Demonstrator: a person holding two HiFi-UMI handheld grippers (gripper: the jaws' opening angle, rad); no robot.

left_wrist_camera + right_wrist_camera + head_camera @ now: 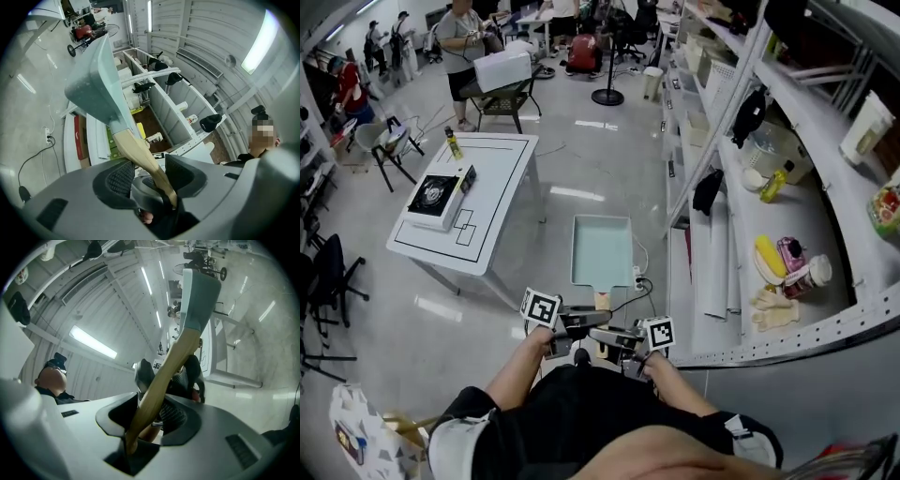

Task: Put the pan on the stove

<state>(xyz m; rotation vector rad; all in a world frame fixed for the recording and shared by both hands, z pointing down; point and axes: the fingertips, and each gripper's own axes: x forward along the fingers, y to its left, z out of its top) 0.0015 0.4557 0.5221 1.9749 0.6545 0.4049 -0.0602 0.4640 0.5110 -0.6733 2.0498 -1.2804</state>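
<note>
Both grippers have the pan by its wooden handle. The left gripper's fingers are fairly wide with the handle running up between them, and the right gripper's fingers sit a bit narrower around the same handle, butt end down in the throat. The grippers sit side by side, nearly touching.

The pan itself is a rectangular, pale teal one, hanging flat over the floor right in front of the person, nowhere near the stove yet. My guess is it's stiff metal and not that heavy, but all the weight sits out past the handle, so it'll want to droop or roll. The handle looks smooth and rounded, so it could twist in the pads. Two grips close together on it seems right; I wouldn't grab the thin rim.

The stove is on the white surface well off to the left, with a yellow can near its far side. The floor between looks mostly open. Watch the cable and power strip under the pan, the shelf close on the right, and the surface's near corner on the swing over. There are chairs and people further back.
</note>
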